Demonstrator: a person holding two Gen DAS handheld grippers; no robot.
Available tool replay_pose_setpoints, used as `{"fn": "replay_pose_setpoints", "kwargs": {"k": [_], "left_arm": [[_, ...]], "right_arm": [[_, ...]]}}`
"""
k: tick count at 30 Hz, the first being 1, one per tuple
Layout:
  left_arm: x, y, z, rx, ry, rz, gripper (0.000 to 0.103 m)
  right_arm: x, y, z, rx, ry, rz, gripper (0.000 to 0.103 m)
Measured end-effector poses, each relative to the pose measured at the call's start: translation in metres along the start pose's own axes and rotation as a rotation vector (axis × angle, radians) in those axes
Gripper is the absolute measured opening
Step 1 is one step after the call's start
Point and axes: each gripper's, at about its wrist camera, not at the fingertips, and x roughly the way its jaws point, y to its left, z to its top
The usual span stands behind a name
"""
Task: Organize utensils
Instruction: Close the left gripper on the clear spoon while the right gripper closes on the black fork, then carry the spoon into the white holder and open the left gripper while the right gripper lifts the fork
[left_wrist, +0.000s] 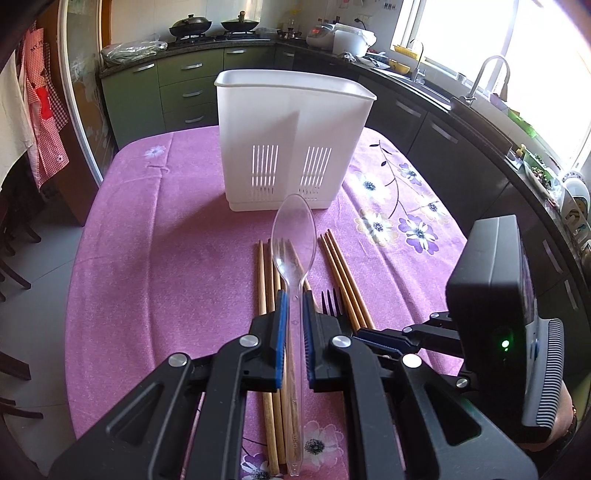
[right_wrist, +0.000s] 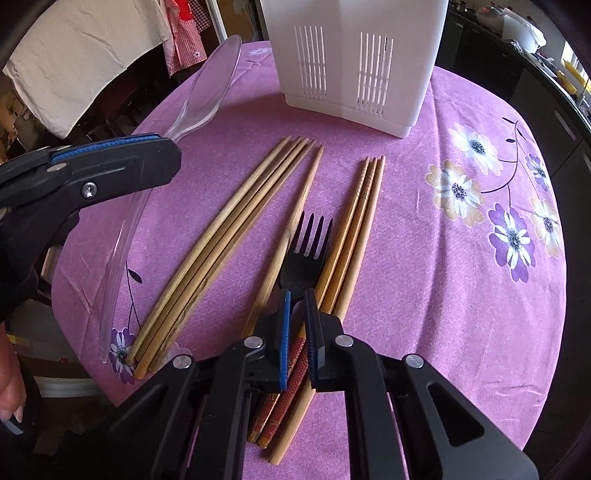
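We hold the clear plastic spoon (left_wrist: 293, 236) by its handle in the left gripper (left_wrist: 294, 299), fingers clenched on it, raised above the bench (left_wrist: 166, 236) before the white utensil holder (left_wrist: 291, 147). Our right gripper (right_wrist: 298, 295) has just closed on the black fork (right_wrist: 306, 254), which lies among the wooden chopsticks (right_wrist: 221, 236). We can read no writing on any of them.

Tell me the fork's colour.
Black fork, clearest in the right wrist view.
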Motion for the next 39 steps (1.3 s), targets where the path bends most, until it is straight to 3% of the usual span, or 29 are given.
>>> {"fn": "replay_pose_setpoints", "kwargs": {"k": [7,20,25,29,32,39], "left_arm": [[-0.003,0.002,0.000,0.001,-0.005,-0.007,0.008],[-0.008,0.004,0.000,0.008,-0.020,-0.017,0.008],[-0.010,0.004,0.000,0.011,-0.025,-0.018,0.008],[-0.011,0.005,0.000,0.006,-0.029,-0.017,0.008],[-0.012,0.008,0.002,0.002,-0.034,-0.015,0.008],[-0.030,0.012,0.035,-0.012,-0.119,-0.033,0.008]], "right_arm": [[0.003,0.009,0.004,0.000,0.007,-0.040,0.010],[0.009,0.016,0.006,0.012,0.031,-0.016,0.010],[0.018,0.023,0.007,-0.004,0.051,-0.023,0.015],[0.017,0.025,0.005,-0.001,0.020,-0.033,0.010],[0.012,0.019,0.004,0.026,-0.016,0.012,0.009],[-0.032,0.000,-0.005,0.106,-0.189,0.115,0.010]]}}
